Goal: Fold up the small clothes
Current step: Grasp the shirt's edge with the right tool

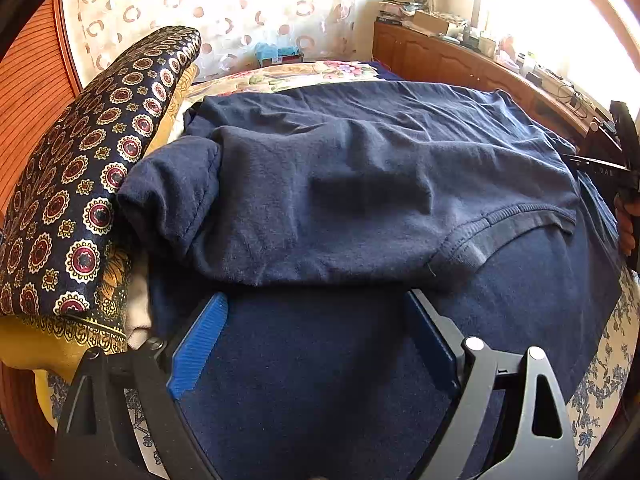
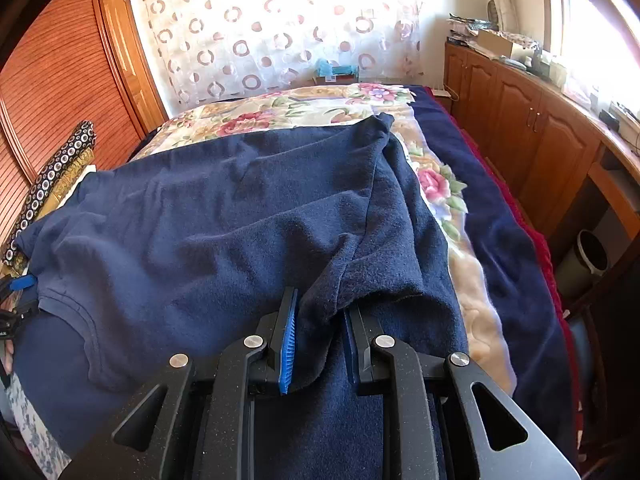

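Bed [image 2: 500, 240] holds navy shirt [image 2: 200, 232]; right tool [image 2: 320, 320] pinches its sleeve, left tool [image 1: 316, 320] released

Both wrist cams look down along my tools, close over the bed [image 2: 500, 216]; both share the navy shirt [image 1: 360, 168] and the far curtain [image 2: 280, 32].

Legible text: faint pale letters "DAN" on the black plastic body of the right tool [image 1: 608, 172], at the left wrist view's right edge. Rest of marking cut off. Nothing else readable.
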`<action>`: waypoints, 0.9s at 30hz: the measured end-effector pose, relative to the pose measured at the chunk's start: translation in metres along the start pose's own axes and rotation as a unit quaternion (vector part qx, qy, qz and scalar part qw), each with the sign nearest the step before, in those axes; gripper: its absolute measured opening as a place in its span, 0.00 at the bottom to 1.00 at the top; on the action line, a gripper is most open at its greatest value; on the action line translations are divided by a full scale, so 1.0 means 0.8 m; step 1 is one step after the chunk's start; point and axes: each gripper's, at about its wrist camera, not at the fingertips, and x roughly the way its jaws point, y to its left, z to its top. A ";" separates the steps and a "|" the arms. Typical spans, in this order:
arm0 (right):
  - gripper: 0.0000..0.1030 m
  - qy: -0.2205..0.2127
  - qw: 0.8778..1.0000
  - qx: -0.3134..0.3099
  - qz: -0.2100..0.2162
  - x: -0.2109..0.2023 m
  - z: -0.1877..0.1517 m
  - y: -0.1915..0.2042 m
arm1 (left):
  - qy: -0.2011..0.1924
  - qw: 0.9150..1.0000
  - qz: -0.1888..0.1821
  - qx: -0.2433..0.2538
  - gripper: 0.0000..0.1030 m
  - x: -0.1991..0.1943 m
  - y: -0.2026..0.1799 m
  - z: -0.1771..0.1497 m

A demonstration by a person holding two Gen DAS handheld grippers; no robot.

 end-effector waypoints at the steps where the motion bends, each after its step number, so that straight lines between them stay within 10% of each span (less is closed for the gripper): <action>1: 0.20 0.000 1.000 -0.001 0.000 0.007 0.000 0.004 | 0.000 1.000 0.001 -0.001 0.87 0.000 0.000 0.001; 9: 0.20 0.001 1.000 -0.011 -0.010 0.034 0.002 0.036 | -0.045 0.990 -0.070 -0.110 0.64 -0.021 0.033 0.003; 23: 0.21 0.001 1.000 -0.020 -0.018 0.036 0.002 0.044 | -0.036 0.985 -0.030 -0.167 0.57 0.005 0.053 0.022; 27: 0.21 0.001 1.000 -0.019 -0.017 0.036 0.002 0.044 | -0.037 0.985 -0.025 -0.169 0.19 0.009 0.051 0.034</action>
